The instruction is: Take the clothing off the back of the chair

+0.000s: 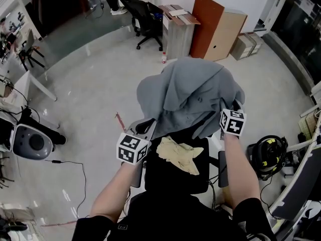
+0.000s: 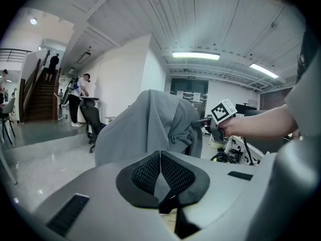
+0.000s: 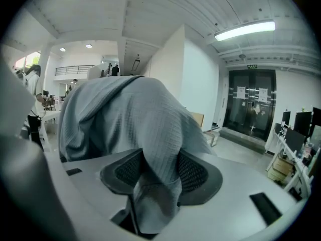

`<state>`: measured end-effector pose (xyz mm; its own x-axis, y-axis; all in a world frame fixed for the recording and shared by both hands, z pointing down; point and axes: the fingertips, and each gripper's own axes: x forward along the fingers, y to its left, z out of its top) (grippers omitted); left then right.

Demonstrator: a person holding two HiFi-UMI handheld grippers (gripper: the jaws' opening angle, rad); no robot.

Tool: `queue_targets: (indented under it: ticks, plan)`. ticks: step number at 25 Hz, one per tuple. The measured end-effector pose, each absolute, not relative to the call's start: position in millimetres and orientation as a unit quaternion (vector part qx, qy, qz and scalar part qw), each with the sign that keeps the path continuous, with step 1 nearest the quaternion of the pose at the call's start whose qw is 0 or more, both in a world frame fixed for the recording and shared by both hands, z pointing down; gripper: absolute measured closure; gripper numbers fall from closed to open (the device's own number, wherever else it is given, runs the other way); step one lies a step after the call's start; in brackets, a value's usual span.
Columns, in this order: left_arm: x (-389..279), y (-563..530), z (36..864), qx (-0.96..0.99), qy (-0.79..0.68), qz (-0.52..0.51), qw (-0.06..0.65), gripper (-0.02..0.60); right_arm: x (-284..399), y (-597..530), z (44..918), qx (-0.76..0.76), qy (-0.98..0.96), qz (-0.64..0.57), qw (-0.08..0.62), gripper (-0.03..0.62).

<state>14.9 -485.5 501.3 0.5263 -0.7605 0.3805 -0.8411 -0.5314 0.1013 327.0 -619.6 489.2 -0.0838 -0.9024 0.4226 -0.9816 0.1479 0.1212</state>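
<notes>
A grey garment (image 1: 190, 92) hangs over the back of a black chair (image 1: 175, 177), and a beige cloth (image 1: 180, 154) lies on the seat. My left gripper (image 1: 149, 126) is at the garment's lower left edge. In the left gripper view its jaws (image 2: 160, 167) are shut, pads together, with the garment (image 2: 145, 129) ahead; I cannot tell whether fabric is pinched. My right gripper (image 1: 225, 115) is at the garment's right side. In the right gripper view a bunched fold of the garment (image 3: 125, 114) fills the gap between the pads of the right gripper (image 3: 160, 169).
Behind the chair stand a wooden cabinet (image 1: 175, 29), leaning boards (image 1: 215, 26) and cardboard boxes (image 1: 246, 44). Another black office chair (image 1: 145, 19) is farther back. A black-and-yellow machine (image 1: 268, 152) sits at the right, a grey round device (image 1: 30, 142) at the left. People (image 2: 77, 99) stand near stairs.
</notes>
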Motion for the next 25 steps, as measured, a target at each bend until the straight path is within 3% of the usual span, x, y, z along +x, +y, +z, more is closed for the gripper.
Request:
queue_targets:
  ticks: [2,7,23,25]
  plan:
    - [6.2,-482.8,500.8,0.864,-0.462,0.147,0.137,0.577,336.5,-618.8,487.2,0.658,-0.716,0.094,0.213,0.443]
    - [-19.4,-481.9,497.7,0.871,-0.451,0.143,0.135,0.577,330.2,-599.0,474.2,0.675,-0.705,0.092,0.198,0.557]
    - [-24.4,-462.4,505.8,0.906,-0.383,0.129,0.127,0.575,265.5,-499.0,422.1,0.647,-0.748,0.058,0.14,0.56]
    - [-21.3,-457.9,501.2,0.908,-0.378,0.134,0.117,0.534,258.0,-485.8,411.7,0.638,-0.758,0.053,0.128,0.56]
